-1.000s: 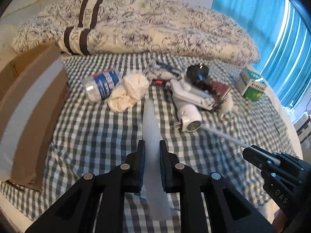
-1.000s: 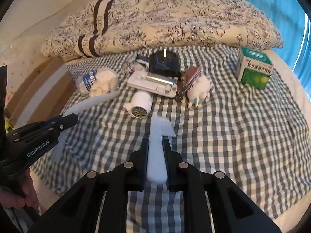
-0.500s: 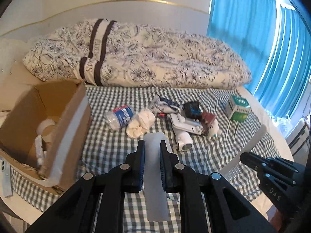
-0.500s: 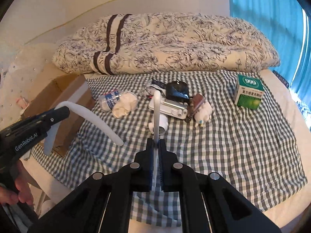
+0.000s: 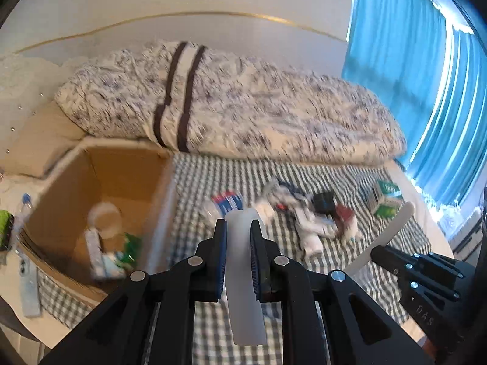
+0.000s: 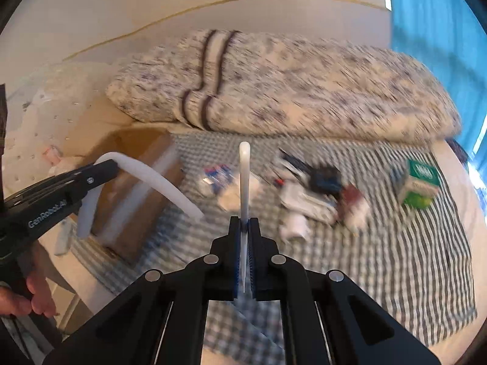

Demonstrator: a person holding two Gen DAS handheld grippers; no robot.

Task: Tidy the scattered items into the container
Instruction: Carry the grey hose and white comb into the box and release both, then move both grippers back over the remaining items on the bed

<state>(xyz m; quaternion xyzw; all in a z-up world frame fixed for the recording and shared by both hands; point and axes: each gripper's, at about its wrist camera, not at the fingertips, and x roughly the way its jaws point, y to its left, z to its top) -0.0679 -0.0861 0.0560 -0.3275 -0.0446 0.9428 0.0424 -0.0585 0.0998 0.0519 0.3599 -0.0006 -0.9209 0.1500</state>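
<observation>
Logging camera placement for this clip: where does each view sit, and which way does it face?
Left wrist: on the left hand-held gripper, facing the bed and open cardboard box; its fingers clamp a white strip.
Right wrist: on the right hand-held gripper, facing the bed; clamps a white strip edge-on; a hand shows.
Shared: box, green carton, each other's gripper.

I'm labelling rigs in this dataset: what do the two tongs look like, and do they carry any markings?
Both are matte black plastic with silver pivot screws and blue ribbed pads. The left tongs read "GenRobot.AI" in white on the side, as the right wrist view shows; the right tongs show embossed "DAS" lettering in the left wrist view. No cables or sleeves visible.
</observation>
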